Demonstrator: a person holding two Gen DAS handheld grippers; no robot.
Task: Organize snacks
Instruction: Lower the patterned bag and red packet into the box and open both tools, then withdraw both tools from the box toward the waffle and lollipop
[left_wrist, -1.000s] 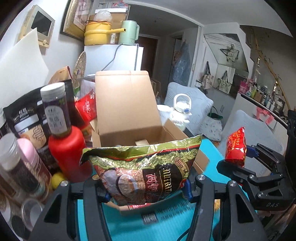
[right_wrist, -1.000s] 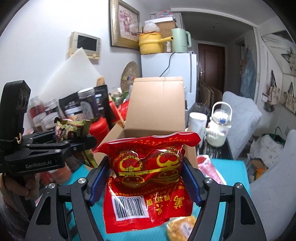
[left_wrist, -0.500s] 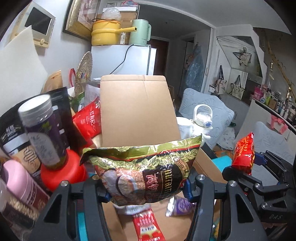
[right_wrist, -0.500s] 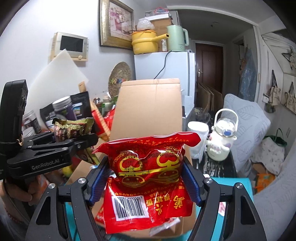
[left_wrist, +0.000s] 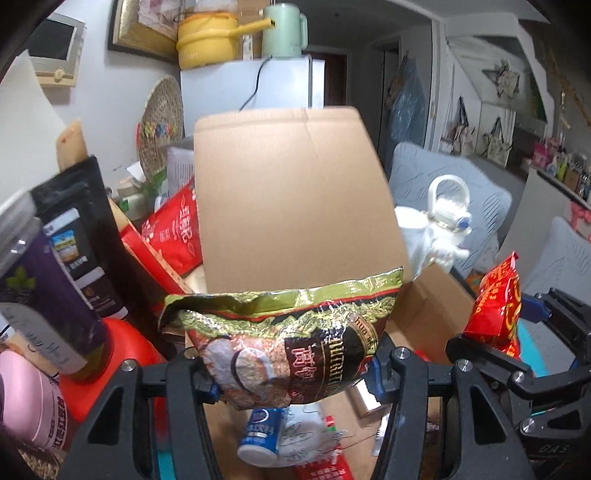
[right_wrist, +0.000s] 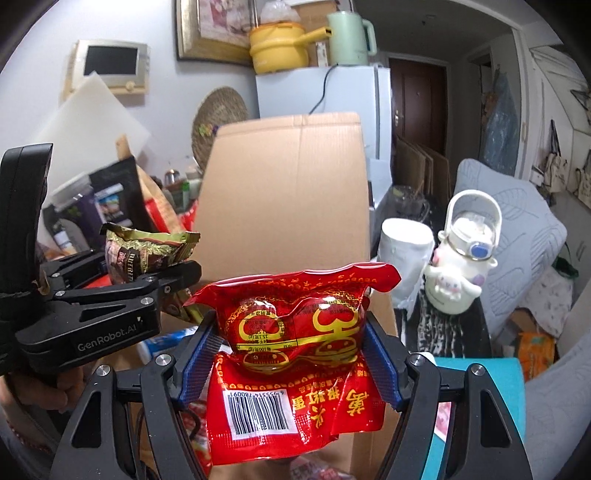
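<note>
My left gripper (left_wrist: 295, 376) is shut on a green and brown snack bag (left_wrist: 284, 339) and holds it over the open cardboard box (left_wrist: 291, 199). My right gripper (right_wrist: 291, 354) is shut on a red snack bag (right_wrist: 295, 362), also above the box (right_wrist: 288, 192). In the left wrist view the red bag (left_wrist: 495, 306) shows at the right. In the right wrist view the left gripper (right_wrist: 173, 280) with its green bag (right_wrist: 144, 251) is at the left. Inside the box lie a blue-labelled cup (left_wrist: 258, 432) and red packets.
Jars, a red bottle (left_wrist: 110, 362), black pouches (left_wrist: 74, 236) and a red bag (left_wrist: 173, 232) crowd the left of the box. A white kettle (right_wrist: 461, 251) and a white cup (right_wrist: 402, 251) stand to its right. A teal mat (right_wrist: 476, 406) lies under the box.
Both grippers have moved forward and over the box with their bags. The box's inside now shows below the left gripper.
</note>
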